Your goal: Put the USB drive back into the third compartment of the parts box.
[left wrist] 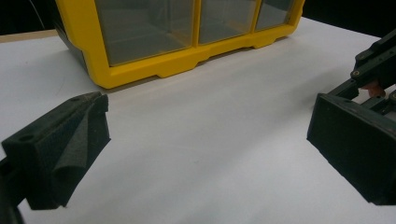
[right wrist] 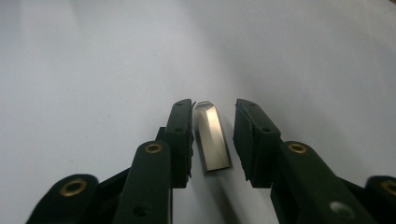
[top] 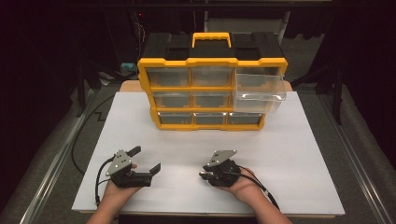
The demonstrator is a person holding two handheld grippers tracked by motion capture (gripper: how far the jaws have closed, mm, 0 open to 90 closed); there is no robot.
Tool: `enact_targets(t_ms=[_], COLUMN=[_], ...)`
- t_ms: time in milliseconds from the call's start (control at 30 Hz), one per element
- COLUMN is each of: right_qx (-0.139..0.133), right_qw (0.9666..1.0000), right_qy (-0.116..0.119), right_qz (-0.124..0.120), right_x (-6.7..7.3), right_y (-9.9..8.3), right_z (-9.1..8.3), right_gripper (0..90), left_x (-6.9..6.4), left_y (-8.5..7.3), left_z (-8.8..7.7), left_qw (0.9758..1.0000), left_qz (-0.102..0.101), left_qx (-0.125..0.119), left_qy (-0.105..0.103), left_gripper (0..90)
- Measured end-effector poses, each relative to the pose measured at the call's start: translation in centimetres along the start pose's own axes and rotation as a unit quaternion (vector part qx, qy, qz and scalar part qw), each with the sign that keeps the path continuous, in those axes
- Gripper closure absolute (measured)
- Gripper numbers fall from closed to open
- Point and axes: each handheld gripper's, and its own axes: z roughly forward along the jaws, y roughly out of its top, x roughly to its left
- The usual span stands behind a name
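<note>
A small flat metal piece (right wrist: 214, 137), silvery with a tapered end, lies on the white board (top: 289, 158). My right gripper (right wrist: 213, 106) stands around it. The left pad sits against the piece's edge and a gap shows at the right pad, so it is open. In the high view the right gripper (top: 204, 171) rests near the board's front edge, right of centre. My left gripper (top: 145, 158) sits at the front left, its jaws spread wide over bare board (left wrist: 205, 121).
A yellow and black drawer organizer (top: 187, 61) with clear drawers stands at the back of the board, its lower corner close ahead in the left gripper view (left wrist: 140, 70). Its top right drawer (top: 259, 91) is pulled out. Dark floor and cables surround the table.
</note>
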Motion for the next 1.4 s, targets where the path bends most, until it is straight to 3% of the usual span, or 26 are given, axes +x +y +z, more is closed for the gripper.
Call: enact_targets(t_ms=[100, 267, 500, 1167, 1400], right_qx=[-0.002, -0.007, -0.009, -0.013, -0.021], right_qw=[1.0, 0.9998, 0.9999, 0.9998, 0.9997], right_qy=[-0.002, 0.013, 0.013, 0.012, 0.007], right_qz=[-0.009, 0.011, 0.004, -0.009, -0.011], right_x=[0.1, -0.3, -0.3, -0.2, -0.3], right_y=[0.0, -0.3, -0.2, -0.1, -0.2], right_z=[0.1, 0.2, 0.3, 0.1, -0.8], right_gripper=[71.1, 73.5, 79.3, 79.7, 79.7], left_x=[0.0, -0.1, -0.1, 0.0, 0.0], left_y=[0.0, 0.0, 0.0, 0.0, 0.0], left_z=[0.0, 0.0, 0.0, 0.0, 0.0], left_qw=[1.0, 1.0, 1.0, 1.0, 1.0], left_qz=[-0.001, 0.001, 0.001, -0.006, -0.005], left_qx=[0.001, 0.001, 0.0, -0.007, -0.006], left_qy=[0.001, 0.001, 0.0, -0.004, -0.003], left_gripper=[0.4, 0.4, 0.4, 0.5, 0.4])
